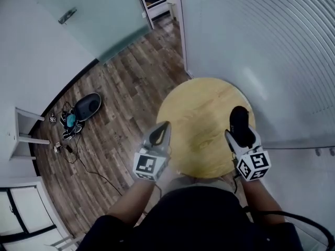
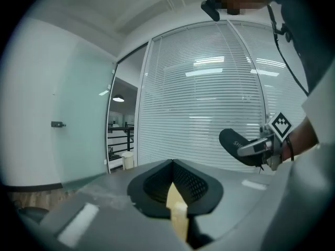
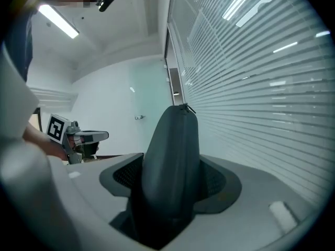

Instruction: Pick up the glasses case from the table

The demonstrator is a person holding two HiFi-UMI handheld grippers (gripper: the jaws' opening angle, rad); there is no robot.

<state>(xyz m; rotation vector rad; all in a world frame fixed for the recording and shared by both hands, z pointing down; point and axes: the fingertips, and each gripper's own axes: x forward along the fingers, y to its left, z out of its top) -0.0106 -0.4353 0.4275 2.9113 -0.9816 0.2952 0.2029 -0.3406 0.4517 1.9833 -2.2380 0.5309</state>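
Observation:
The black glasses case is held up off the round wooden table on the right side. My right gripper is shut on the case, which stands between the two pads and sticks out past them in the right gripper view. In the left gripper view the case appears in the air at the right, in front of the blinds. My left gripper hangs over the table's left edge with its jaws together and nothing in them.
A glass wall with blinds runs behind and to the right of the table. On the wooden floor at the left lie a dark rounded device and tangled cables. A white shelf stands at the far left, beside a frosted door.

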